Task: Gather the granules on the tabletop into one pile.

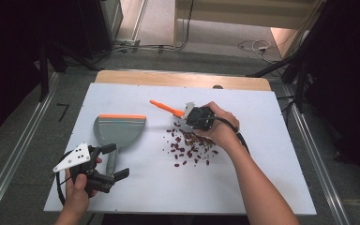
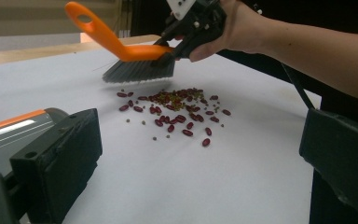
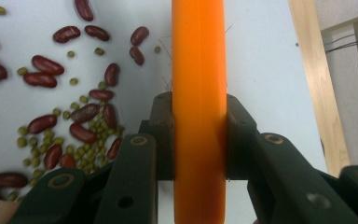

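A small brush with an orange handle point(image 1: 168, 108) point(image 2: 103, 33) point(image 3: 199, 56) hangs over the white sheet, its grey bristles point(image 2: 140, 71) just above the far edge of a scatter of red kidney beans and small green beans point(image 1: 190, 144) point(image 2: 177, 109) point(image 3: 70, 123). My right gripper point(image 1: 188, 113) point(image 2: 182, 39) point(image 3: 199, 126) is shut on that handle, both pads pressing its sides. A grey dustpan with an orange lip point(image 1: 119, 127) point(image 2: 9, 128) lies to the left of the beans. My left gripper point(image 1: 115, 161) point(image 2: 198, 156) stands open, with the dustpan's handle lying between its jaws.
A white sheet point(image 1: 262, 178) covers the table, and a strip of bare wood point(image 1: 183, 78) shows along the far edge. Cables lie on the floor point(image 1: 258, 47) beyond the table. Metal rails point(image 1: 14, 159) run along both sides.
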